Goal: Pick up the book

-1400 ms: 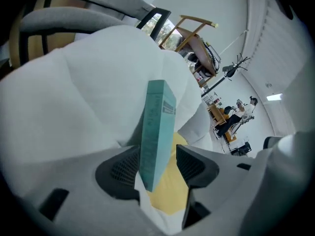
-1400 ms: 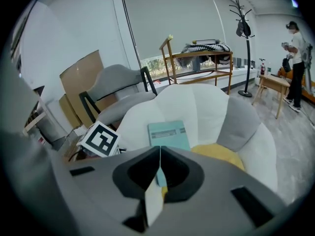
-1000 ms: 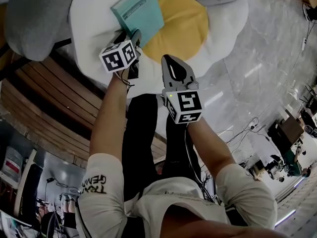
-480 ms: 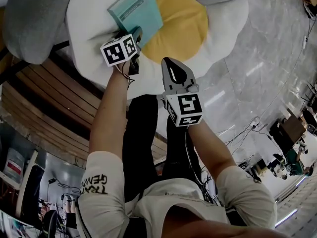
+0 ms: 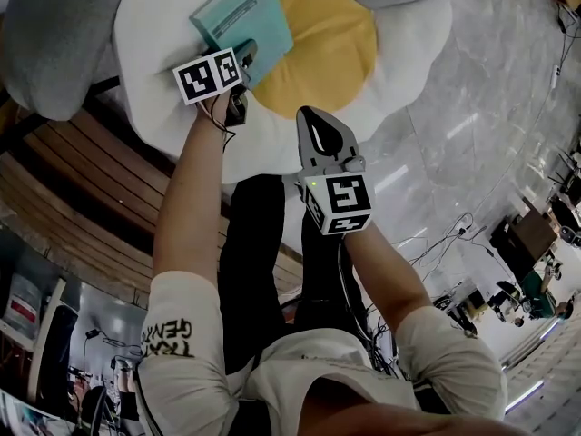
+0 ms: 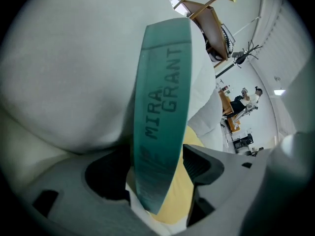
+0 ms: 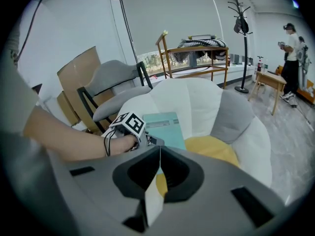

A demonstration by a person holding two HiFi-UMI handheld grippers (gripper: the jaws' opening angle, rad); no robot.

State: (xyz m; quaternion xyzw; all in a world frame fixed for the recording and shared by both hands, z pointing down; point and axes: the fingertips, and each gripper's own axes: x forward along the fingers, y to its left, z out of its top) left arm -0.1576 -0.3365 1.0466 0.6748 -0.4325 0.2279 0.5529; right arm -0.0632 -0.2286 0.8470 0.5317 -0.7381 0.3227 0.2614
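Steep overhead head view; close gripper views; common cushion (image 5: 154,25).

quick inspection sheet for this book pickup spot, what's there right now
surface: white cushion with a yellow centre
job's things: teal book lying flat on the cushion, partly over the yellow
clutter: grey pillow against the cushion's edge
grippers: left gripper at the book's near edge, jaws opening with the spine between them; right gripper shut and empty, held back over the cushion's rim
cables: loose cables on the floor, away from the cushion
surroundings: wooden shelf, coat stand, a person standing far off
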